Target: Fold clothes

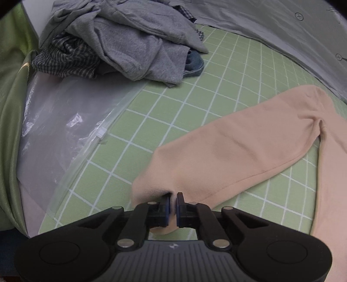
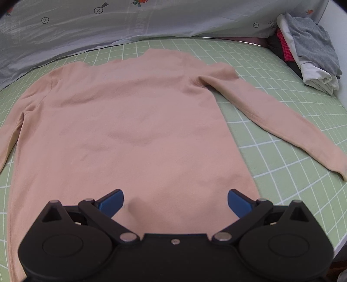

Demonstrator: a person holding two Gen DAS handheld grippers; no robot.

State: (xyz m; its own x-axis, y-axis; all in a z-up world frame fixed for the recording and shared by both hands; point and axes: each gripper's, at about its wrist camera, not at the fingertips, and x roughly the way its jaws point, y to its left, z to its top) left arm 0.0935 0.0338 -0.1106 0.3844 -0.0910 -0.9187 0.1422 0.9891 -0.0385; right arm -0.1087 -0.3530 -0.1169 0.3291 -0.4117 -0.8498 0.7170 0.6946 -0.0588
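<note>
Blue-padded black left gripper [image 1: 173, 206] is clamped on the cuff end of the peach long-sleeved knit top [image 2: 130, 130], pinching the sleeve [image 1: 227, 147] fabric between its pads, jaws nearly together. Right gripper [image 2: 175, 202] is spread wide, blue fingertips [image 2: 112, 201] over the hem area of the same top, holding nothing. The top lies flat and spread out on the green sheet with white grid lines [image 2: 282, 151], neck pointing away from the right gripper, both sleeves angled outward. Left wrist view: a clear plastic zip bag [image 1: 65, 130] sits left of the sleeve, apart from it; behind that a crumpled heap of grey and checked clothes [image 1: 121, 41]. Right wrist view: a small stack of folded grey, white and pink garments [image 2: 308, 50] at the far right corner, well apart from the top. Pale grey printed bedding [image 2: 151, 19] runs along the far edge.
</note>
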